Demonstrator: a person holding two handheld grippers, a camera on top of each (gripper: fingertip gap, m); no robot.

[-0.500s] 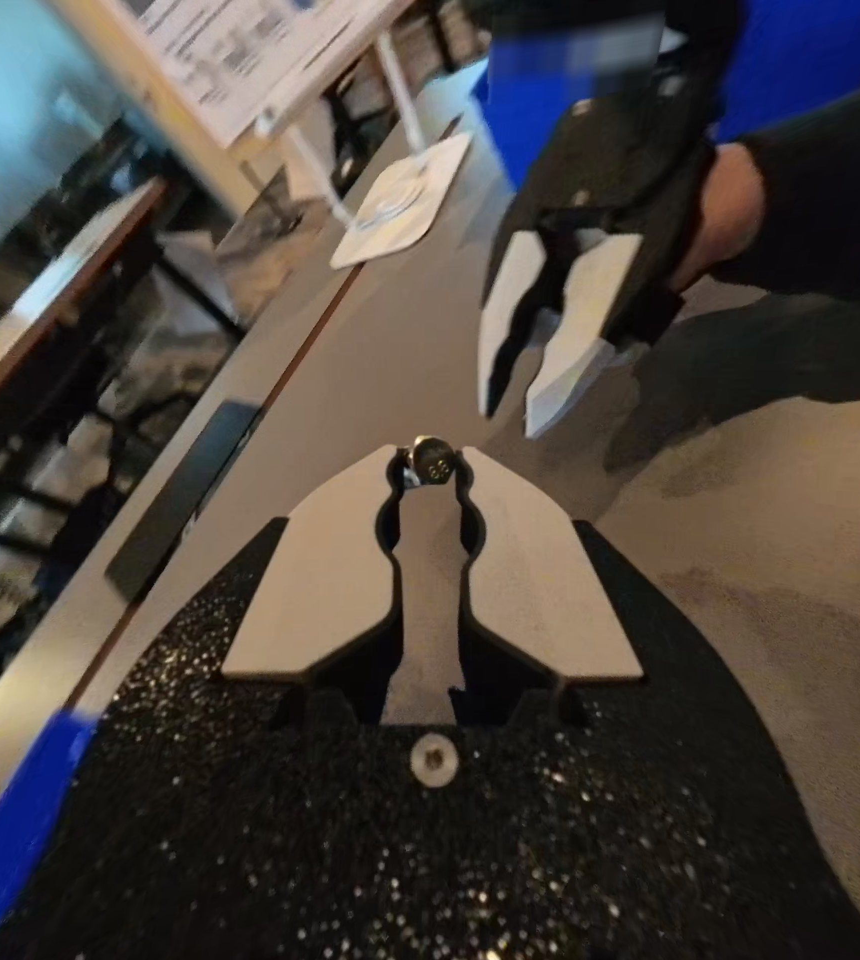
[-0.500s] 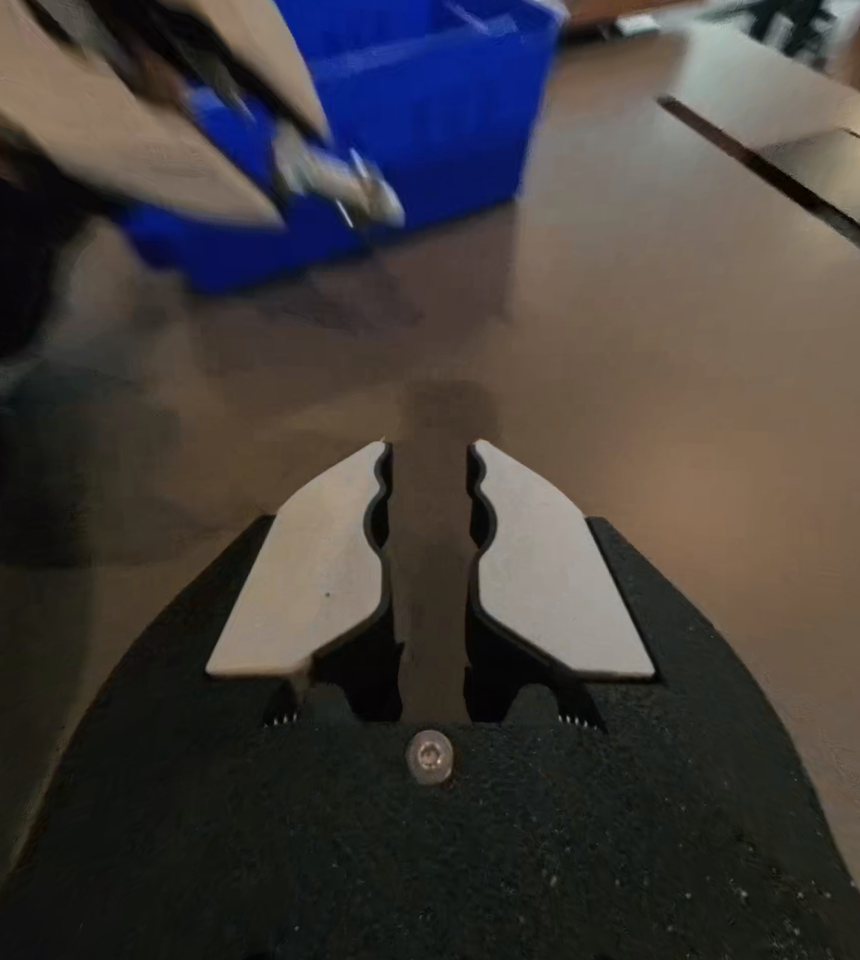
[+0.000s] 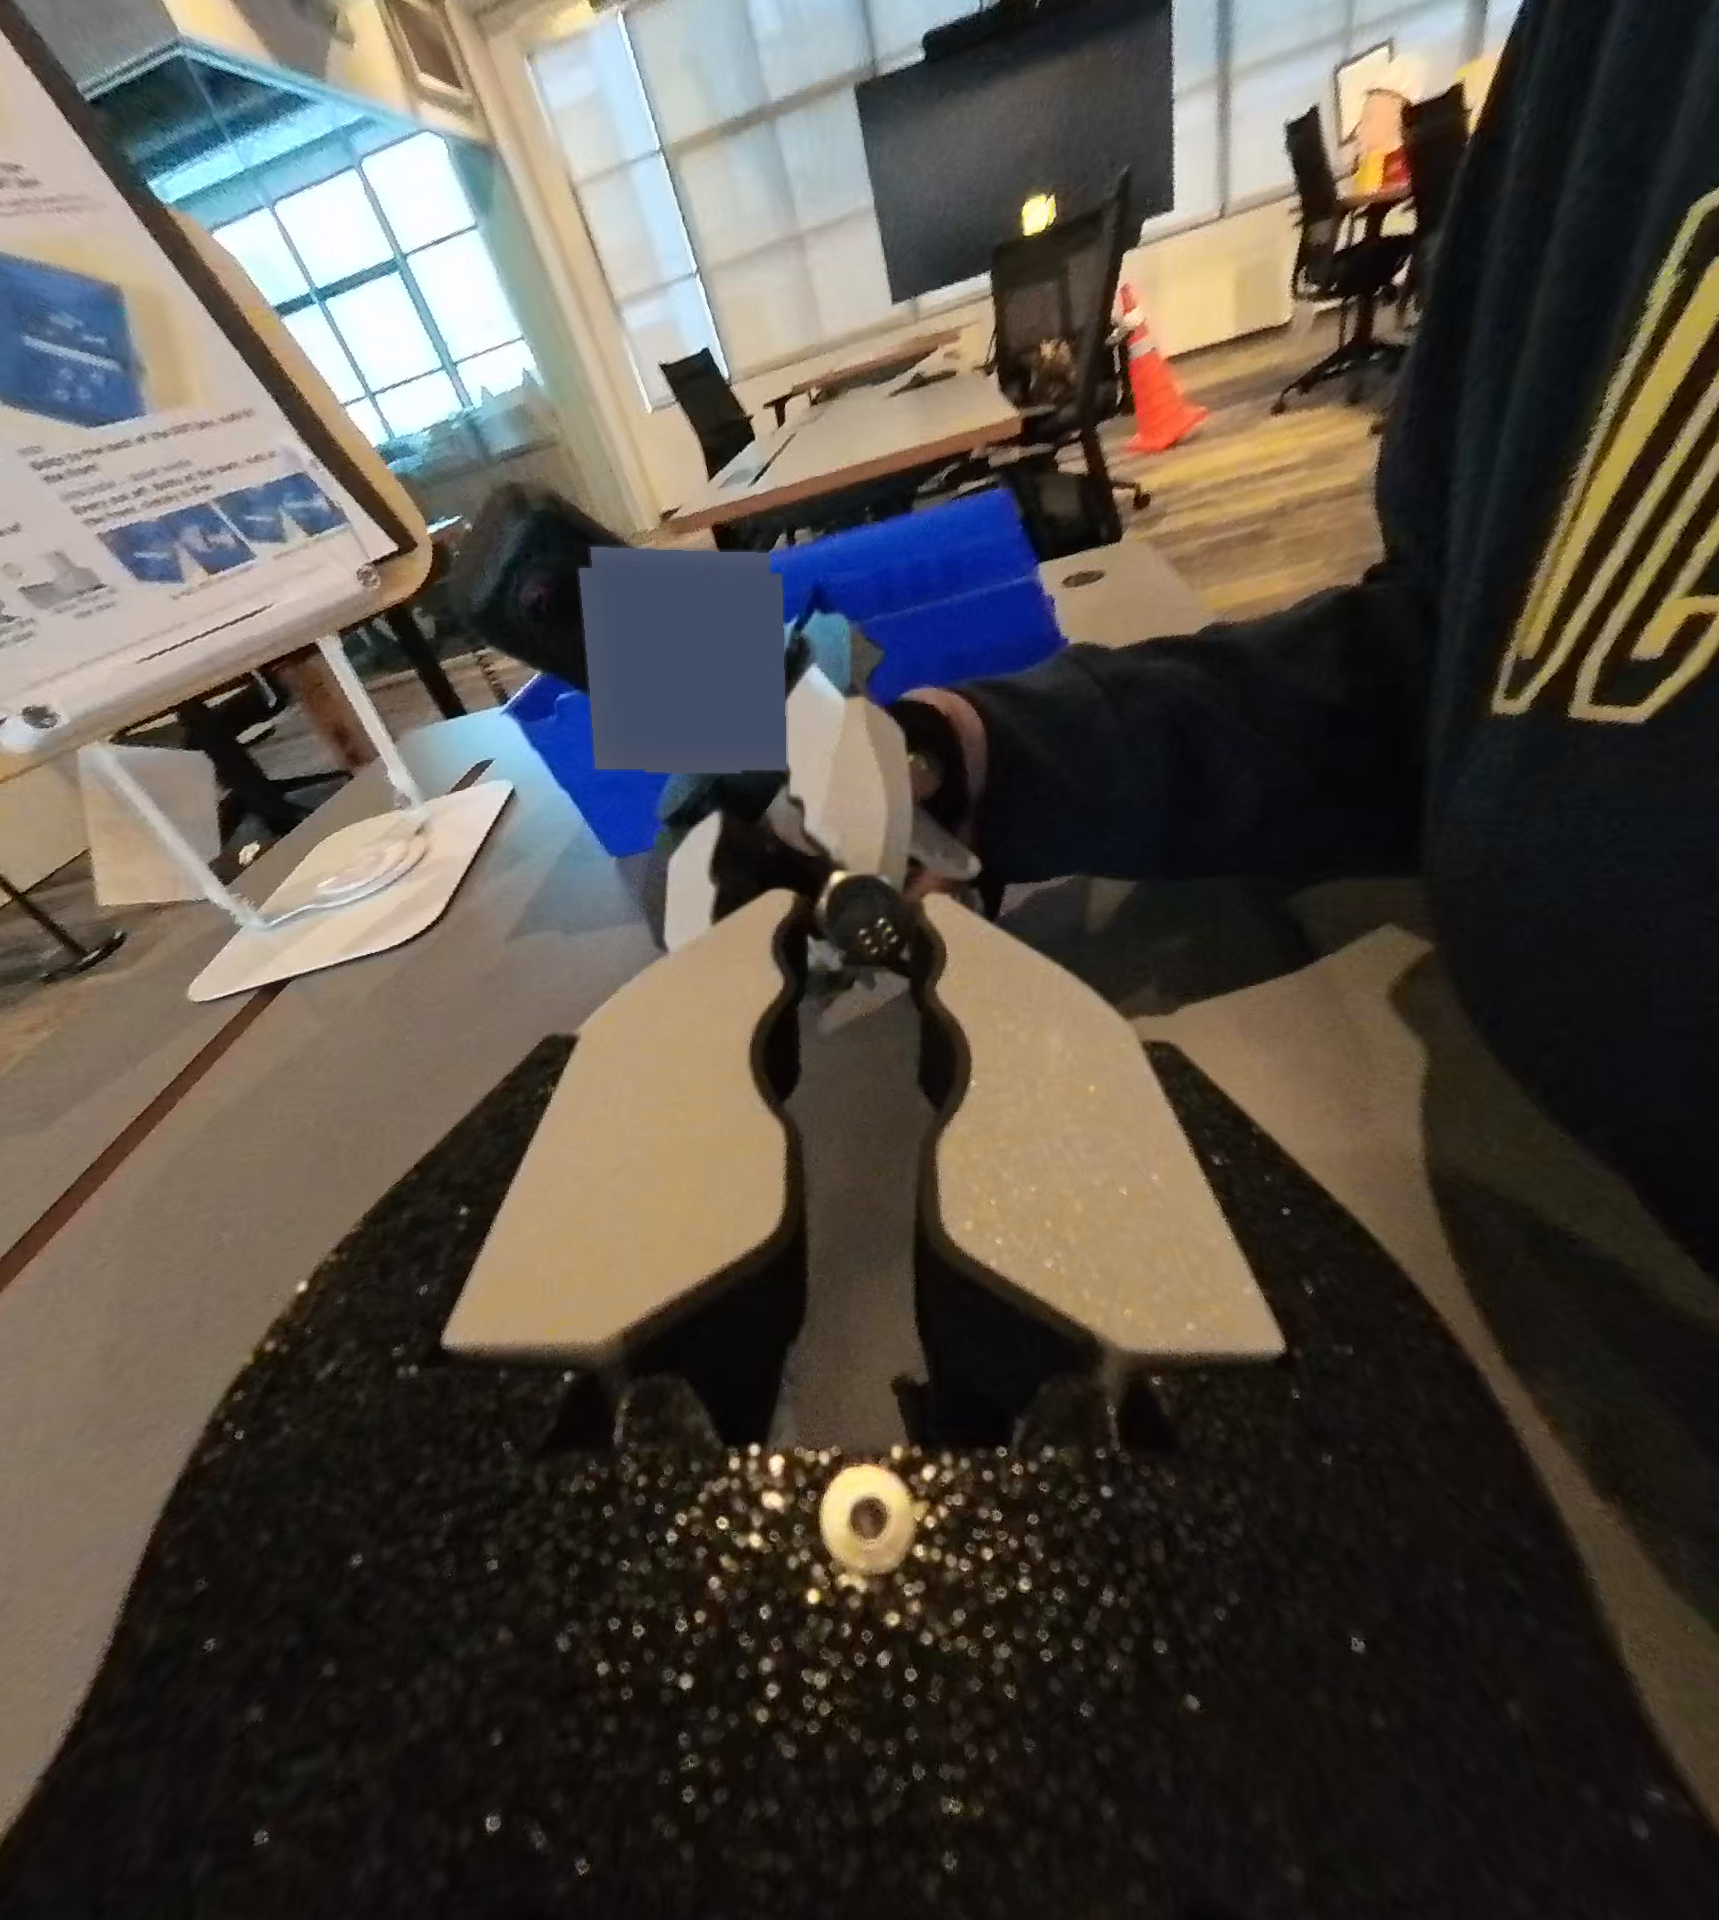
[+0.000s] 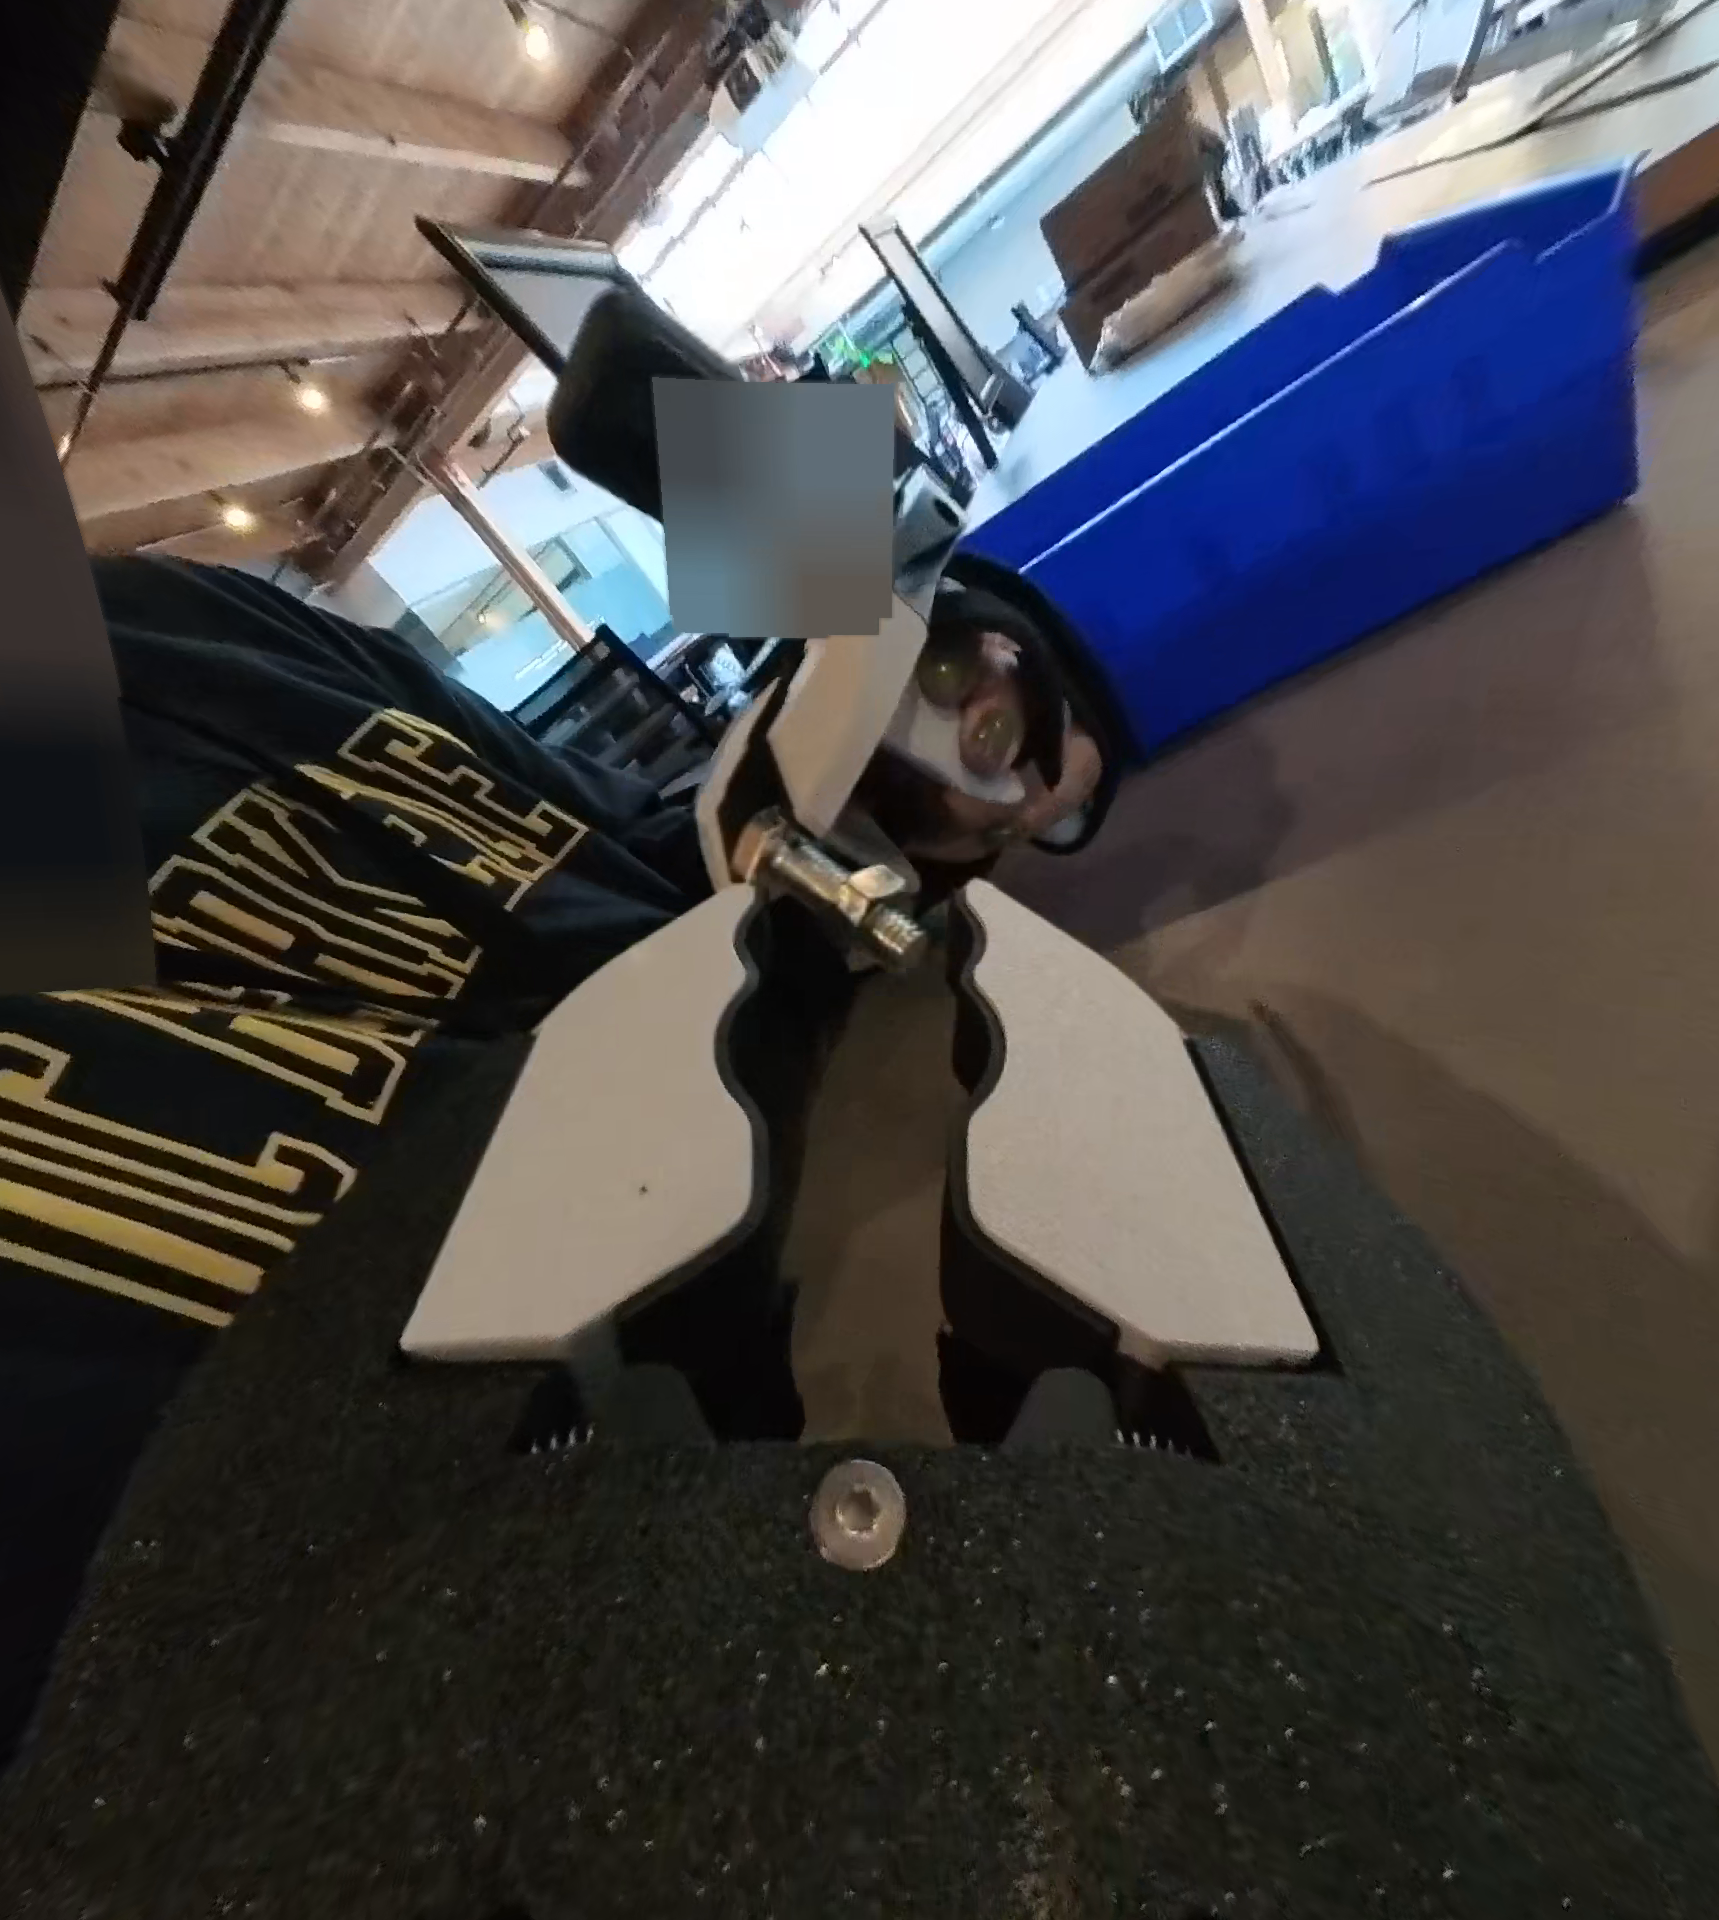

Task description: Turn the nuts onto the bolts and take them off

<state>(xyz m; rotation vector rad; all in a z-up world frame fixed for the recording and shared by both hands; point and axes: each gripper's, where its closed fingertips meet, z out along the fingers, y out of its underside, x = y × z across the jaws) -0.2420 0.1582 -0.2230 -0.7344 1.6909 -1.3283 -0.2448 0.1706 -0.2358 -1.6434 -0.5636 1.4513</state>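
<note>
— Which step is this?

— By my reading, the unscrewing or tightening of one nut, just at the point of getting a grip on it. The left tongs [image 3: 860,930] are clamped on the head of a bolt [image 4: 813,878] and hold it in the air above the tabletop [image 4: 1457,935], threaded end pointing toward the right tongs [image 4: 855,925].

— And the nut?

— The nut [image 4: 876,894] sits on the shank near its tip, with a few threads showing past it. In the right wrist view it lies right at the mouth of the right tongs, between their tips or just ahead of them — I cannot tell whether either finger touches it.

— So the right tongs are not gripping?

— They stand apart, with a clear gap between them and nothing held. The nut looks narrower than that gap.

— What does the next move call for?

— Squaring the right tongs on the flats of the nut and closing, then turning about the bolt's axis while the left side holds firm. The bolt lies at a slant to the right tongs, so I would line them up first; a skewed pinch might slip off the corners.

— Anything else nearby?

— A blue bin [image 4: 1354,520] behind on the tabletop, well clear of both.
</note>
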